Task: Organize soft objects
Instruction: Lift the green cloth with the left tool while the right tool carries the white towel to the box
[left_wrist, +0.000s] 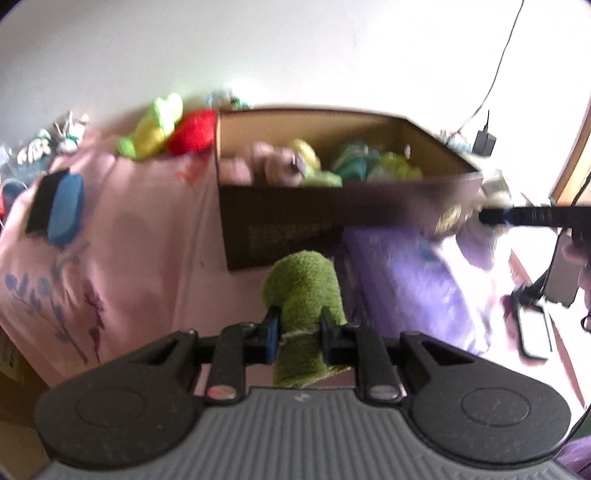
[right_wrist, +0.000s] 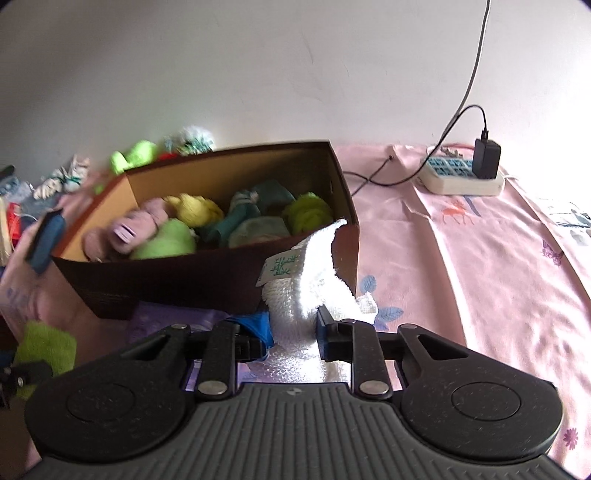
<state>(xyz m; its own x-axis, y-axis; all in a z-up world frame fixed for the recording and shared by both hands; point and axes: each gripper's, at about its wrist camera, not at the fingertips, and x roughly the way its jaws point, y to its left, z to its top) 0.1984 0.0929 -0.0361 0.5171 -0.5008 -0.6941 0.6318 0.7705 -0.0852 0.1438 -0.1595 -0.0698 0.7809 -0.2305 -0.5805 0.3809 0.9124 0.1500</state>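
Two grippers loaded. Green towel clamped in left gripper, roll's long axis pointed forward toward cardboard box. White towel clamped in right gripper, tagged end stood up against box's near right corner. Box set just ahead of both on pink bedsheet, open top above towel level (lift judged needed first). Right gripper judged nearer to rim. Soft toys seen piled inside. Power strip lain beyond, well apart, by wall.
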